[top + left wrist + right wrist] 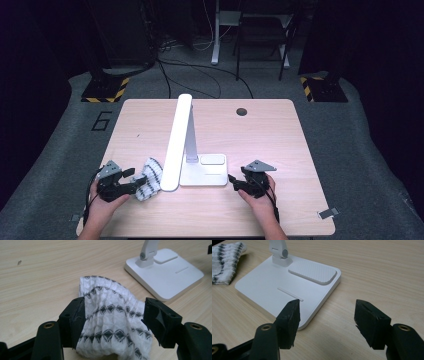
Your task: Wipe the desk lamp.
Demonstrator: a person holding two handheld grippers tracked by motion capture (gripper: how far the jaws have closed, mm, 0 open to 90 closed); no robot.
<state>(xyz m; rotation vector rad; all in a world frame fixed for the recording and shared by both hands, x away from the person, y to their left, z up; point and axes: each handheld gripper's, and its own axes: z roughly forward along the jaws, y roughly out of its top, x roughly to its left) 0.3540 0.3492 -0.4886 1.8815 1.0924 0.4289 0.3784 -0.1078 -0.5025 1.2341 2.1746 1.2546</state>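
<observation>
A white cloth with dark zigzag stripes (150, 179) lies crumpled on the wooden table (260, 140), just left of a white desk lamp (176, 145). My left gripper (137, 181) reaches it from the left. In the left gripper view the cloth (112, 322) bulges between the jaws of the left gripper (115, 317); the left pad touches it and the right pad stands at its edge without squeezing. My right gripper (234, 183) is open at the right front corner of the lamp base (207, 176). In its own view the right gripper (327, 317) holds nothing, and the lamp base (287, 290) lies just beyond it.
The lamp's long head reaches toward the table's front edge, over the gap between cloth and base. A round cable hole (241, 111) sits at the back of the table. Bare wood stretches right of my right gripper and across the back half.
</observation>
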